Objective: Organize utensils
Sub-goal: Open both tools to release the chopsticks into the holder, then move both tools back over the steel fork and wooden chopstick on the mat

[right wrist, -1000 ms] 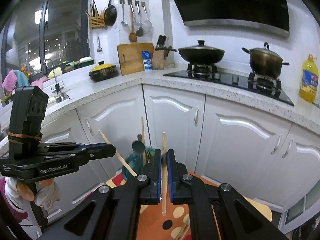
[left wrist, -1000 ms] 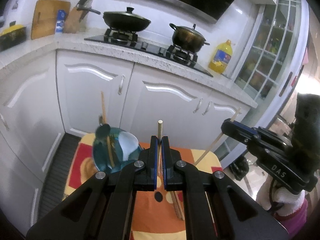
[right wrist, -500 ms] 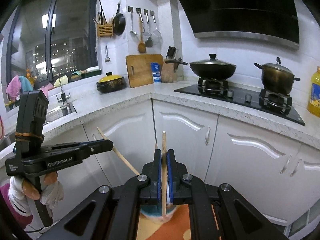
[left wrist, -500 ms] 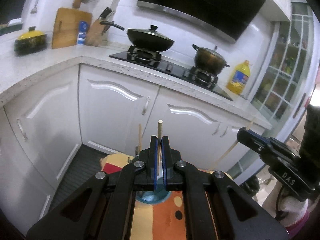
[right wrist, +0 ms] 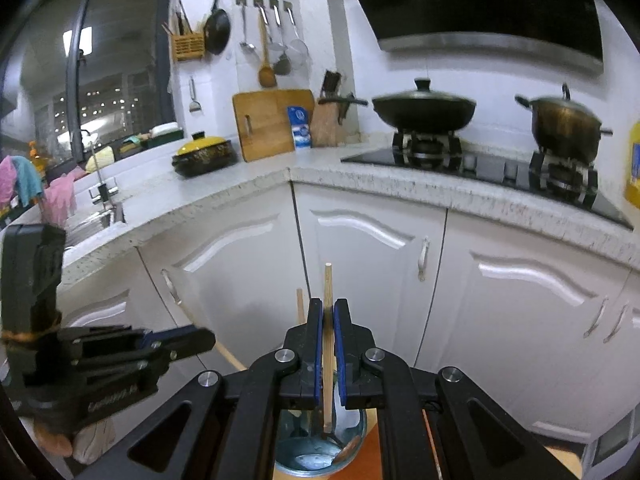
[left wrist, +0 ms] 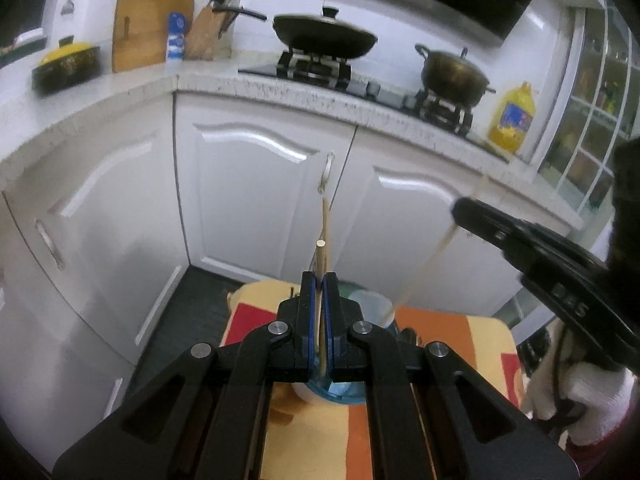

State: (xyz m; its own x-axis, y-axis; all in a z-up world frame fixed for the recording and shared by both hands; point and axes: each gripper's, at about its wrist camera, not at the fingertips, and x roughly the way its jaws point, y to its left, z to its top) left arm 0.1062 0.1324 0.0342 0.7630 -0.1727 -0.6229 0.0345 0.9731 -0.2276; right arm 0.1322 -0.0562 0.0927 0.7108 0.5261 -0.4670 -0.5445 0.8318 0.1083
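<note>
Two pale wooden chopsticks (right wrist: 327,320) we hold, each gripper (left wrist: 319,280) clamped on one; above the blue glass cup (right wrist: 320,452) now, one stick already inside, these still to drop.

Typical home kitchen setup here, everything hangs around the speckled countertop (right wrist: 360,176). A black gas hob (right wrist: 480,168) sits on it with a lidded black wok (right wrist: 424,110) on one burner and a bronze-coloured pot (right wrist: 566,126) on the other. Toward the corner of that countertop there's a knife block (right wrist: 328,120), a small blue-and-white carton (right wrist: 301,126) and a wooden cutting board (right wrist: 268,124) leaning on the wall — plus a yellow-lidded casserole (right wrist: 204,152) just beside the board. Ladles and a wooden spoon (right wrist: 265,52) hang above. White cabinet doors (left wrist: 256,196) run below the countertop, and a yellow oil bottle (left wrist: 512,118) stands at its far end past the hob.
</note>
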